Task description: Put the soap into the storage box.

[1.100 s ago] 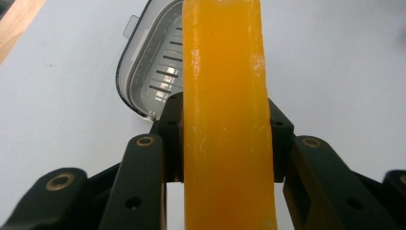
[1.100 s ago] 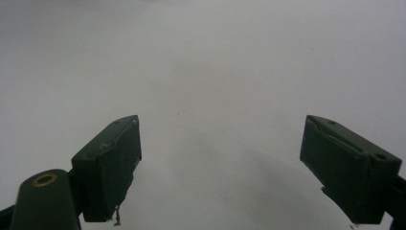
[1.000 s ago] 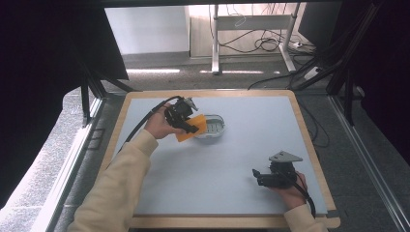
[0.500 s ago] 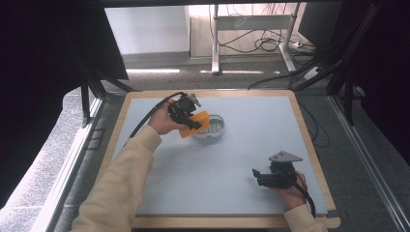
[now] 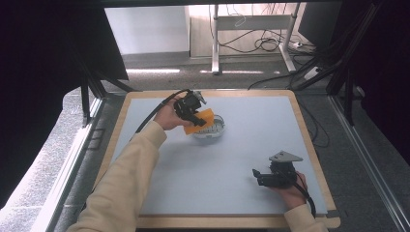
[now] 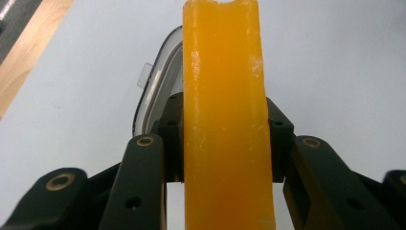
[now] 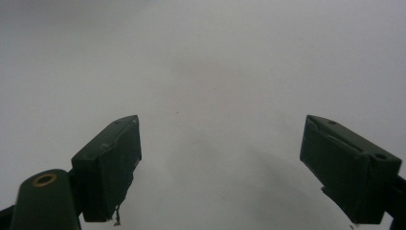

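My left gripper (image 5: 193,115) is shut on an orange sponge-like block (image 5: 199,121), holding it just above the left rim of a small clear round container (image 5: 211,129) on the pale blue mat. In the left gripper view the orange block (image 6: 224,120) stands on edge between the two black jaws, with the container's rim (image 6: 152,91) behind it at the left. My right gripper (image 5: 257,177) rests low at the mat's front right, pointing left. In the right gripper view its fingers (image 7: 112,163) stand wide apart with nothing between them.
A wooden frame (image 5: 309,145) borders the mat (image 5: 203,179). Beyond the table's far edge stand metal table legs (image 5: 215,43) and loose cables (image 5: 270,43) on the floor. Dark posts rise at both sides.
My left gripper has carried the orange block a little to the right, over the container's rim. The right gripper has stayed in place.
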### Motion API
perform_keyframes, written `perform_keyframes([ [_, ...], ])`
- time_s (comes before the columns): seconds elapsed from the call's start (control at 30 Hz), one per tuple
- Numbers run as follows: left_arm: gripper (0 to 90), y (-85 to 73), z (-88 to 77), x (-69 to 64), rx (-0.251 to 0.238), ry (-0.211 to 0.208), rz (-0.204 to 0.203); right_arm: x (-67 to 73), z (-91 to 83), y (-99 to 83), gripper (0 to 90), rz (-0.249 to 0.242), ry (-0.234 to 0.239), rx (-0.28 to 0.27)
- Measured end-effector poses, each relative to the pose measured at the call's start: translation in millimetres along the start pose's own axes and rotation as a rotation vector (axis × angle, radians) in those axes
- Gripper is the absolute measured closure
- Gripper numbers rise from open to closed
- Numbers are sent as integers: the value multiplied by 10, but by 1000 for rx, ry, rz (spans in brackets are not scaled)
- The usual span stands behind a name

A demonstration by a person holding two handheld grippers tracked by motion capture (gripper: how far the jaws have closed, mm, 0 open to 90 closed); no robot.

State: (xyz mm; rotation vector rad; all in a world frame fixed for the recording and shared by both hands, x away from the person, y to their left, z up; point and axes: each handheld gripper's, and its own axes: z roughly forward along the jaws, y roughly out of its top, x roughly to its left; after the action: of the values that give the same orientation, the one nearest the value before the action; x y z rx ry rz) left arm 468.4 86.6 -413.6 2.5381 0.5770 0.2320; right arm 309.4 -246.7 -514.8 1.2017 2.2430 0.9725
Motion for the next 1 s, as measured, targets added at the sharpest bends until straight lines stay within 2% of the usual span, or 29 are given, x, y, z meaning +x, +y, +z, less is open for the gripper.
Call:
perform_keyframes([
  [0.03,622,12,11,6,-11,7,14,0,1,0,147,0,0,0],
  [0.2,621,43,60,31,-24,5,29,6,1,1,147,-5,-1,1],
  [0.43,622,82,122,54,-20,-5,41,9,1,1,147,-5,-2,2],
  [0.57,622,100,142,91,-25,-24,56,11,2,0,148,-6,-2,3],
  [0.77,622,138,220,162,-18,-28,58,14,4,0,147,-8,-3,4],
  [1.0,622,183,294,178,-21,-47,84,2,17,-2,147,-9,-4,8],
])
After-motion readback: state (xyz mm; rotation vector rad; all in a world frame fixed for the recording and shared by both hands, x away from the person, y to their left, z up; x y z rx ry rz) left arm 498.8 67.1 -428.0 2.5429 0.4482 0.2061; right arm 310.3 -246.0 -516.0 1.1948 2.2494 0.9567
